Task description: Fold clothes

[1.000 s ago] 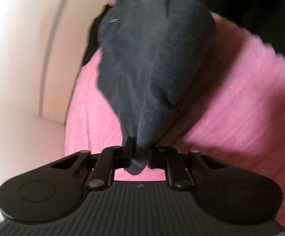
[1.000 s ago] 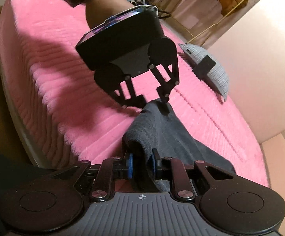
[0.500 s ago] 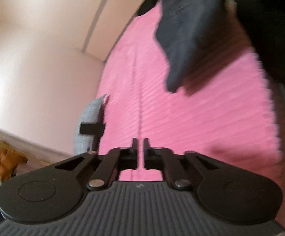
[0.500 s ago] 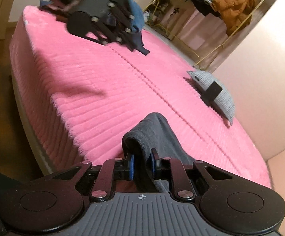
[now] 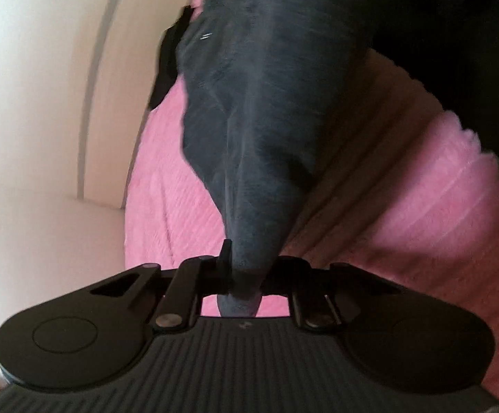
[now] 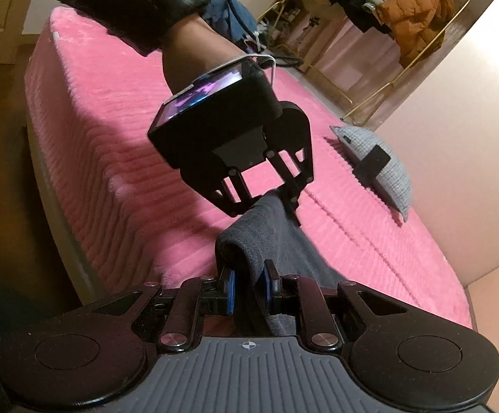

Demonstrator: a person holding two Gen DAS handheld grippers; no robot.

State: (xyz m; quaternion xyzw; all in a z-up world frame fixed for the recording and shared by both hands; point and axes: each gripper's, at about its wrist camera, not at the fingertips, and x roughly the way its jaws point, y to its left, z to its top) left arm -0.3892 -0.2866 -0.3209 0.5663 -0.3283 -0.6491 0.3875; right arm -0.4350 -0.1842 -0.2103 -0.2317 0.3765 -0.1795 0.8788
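The dark grey garment [image 6: 270,237] hangs between my two grippers above the pink bed cover [image 6: 118,144], its free part draping down toward the cover. It looks soft, limp and light, a fleecy knit that bunches readily, so I judge edges and corners the best holds, kept taut. My right gripper [image 6: 248,287] pinches a rolled edge between its blue pads. My left gripper [image 5: 244,272], just beyond along the same edge, is pressed onto a gathered point of cloth. A grey pillow [image 6: 383,168] lies well beyond the garment.
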